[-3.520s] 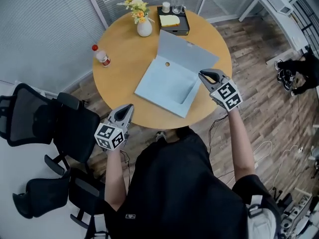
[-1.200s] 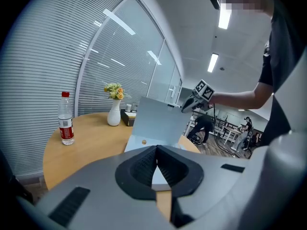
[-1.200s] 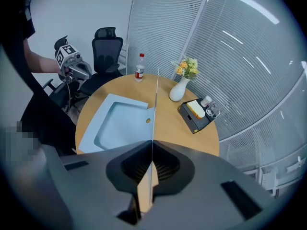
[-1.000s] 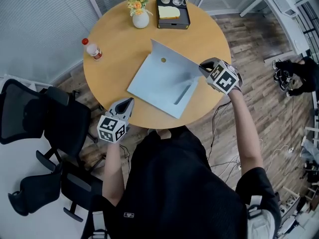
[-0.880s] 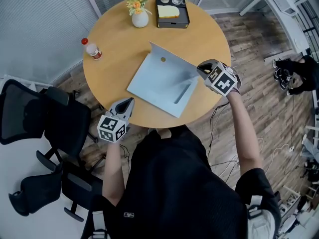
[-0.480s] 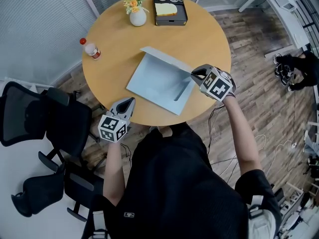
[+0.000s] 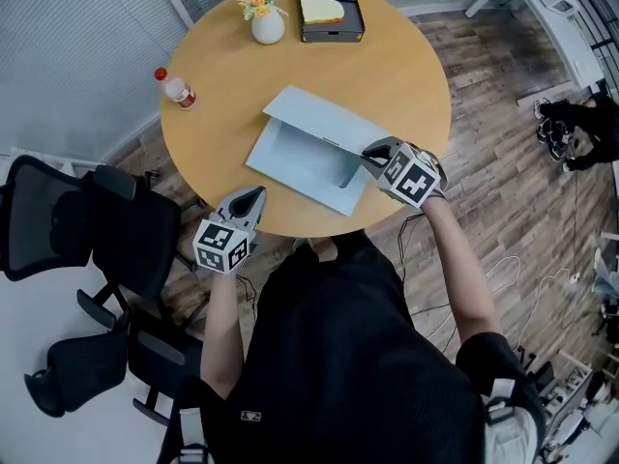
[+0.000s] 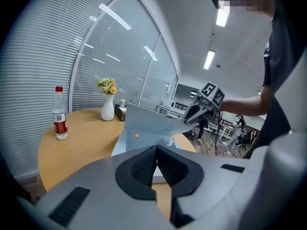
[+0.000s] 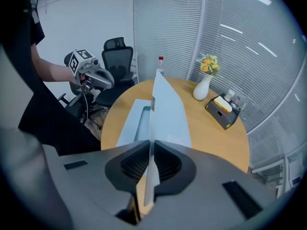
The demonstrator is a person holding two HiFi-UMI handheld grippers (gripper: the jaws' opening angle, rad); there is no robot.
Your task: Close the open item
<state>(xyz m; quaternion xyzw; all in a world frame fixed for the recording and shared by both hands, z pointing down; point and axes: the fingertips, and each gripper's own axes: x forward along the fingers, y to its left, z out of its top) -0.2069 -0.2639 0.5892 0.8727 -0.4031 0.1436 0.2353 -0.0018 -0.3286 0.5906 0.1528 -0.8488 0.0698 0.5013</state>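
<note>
flat lid [image 7: 324, 119]: pale blue, perhaps card | right tongs [image 7: 369, 152]: opening, lid between

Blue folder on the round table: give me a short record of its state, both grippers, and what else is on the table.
item: blue folder on the round table
lid: tilted up, not yet flat on the base
right gripper: lid's edge between its jaws, jaws opening
left gripper: shut, empty, held at the table's near edge
other things: water bottle, vase of flowers, black tray
</note>
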